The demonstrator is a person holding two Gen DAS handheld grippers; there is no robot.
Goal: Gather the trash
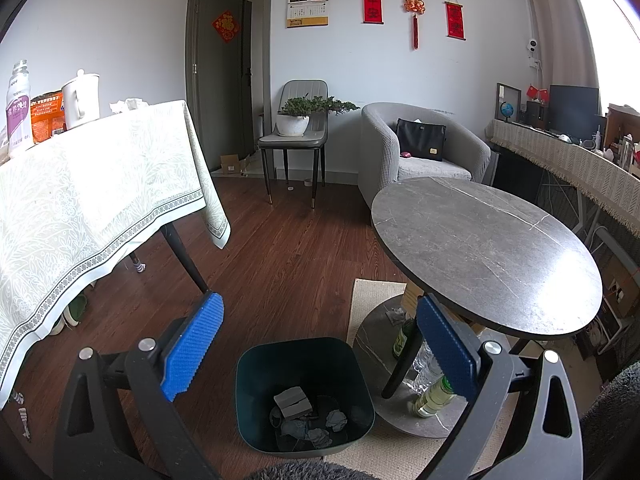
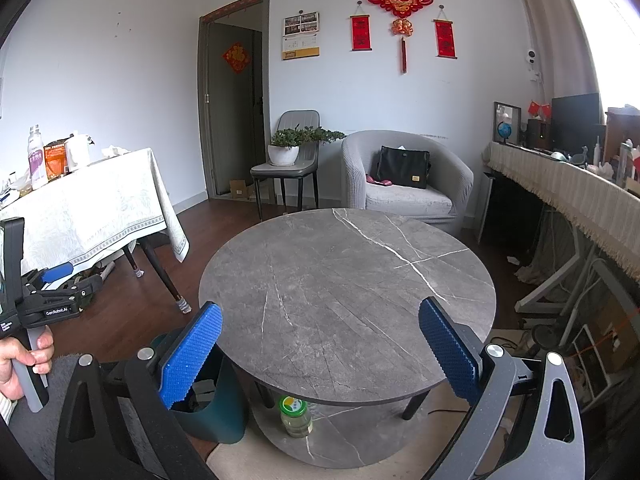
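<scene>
Nearest, our left tongs [image 1: 318,340] hung spread and empty above the dark green bin [image 1: 305,396], which stood on the floor just beside the round grey marble surface [image 1: 480,248]. In the bin we logged crumpled paper [image 1: 335,420] and a grey block [image 1: 293,402]. Our right tongs [image 2: 320,350] were spread, empty, over that surface. Beneath it stood bottles [image 1: 434,396]. Farther: clothed table [image 1: 100,184], armchair [image 2: 404,176].

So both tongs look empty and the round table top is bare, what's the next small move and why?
Probably lower the left tongs toward the crumpled scrap on the round table's lower shelf. Both tongs are open, the top holds nothing, and the green bin with trash in it sits right beside it.
</scene>
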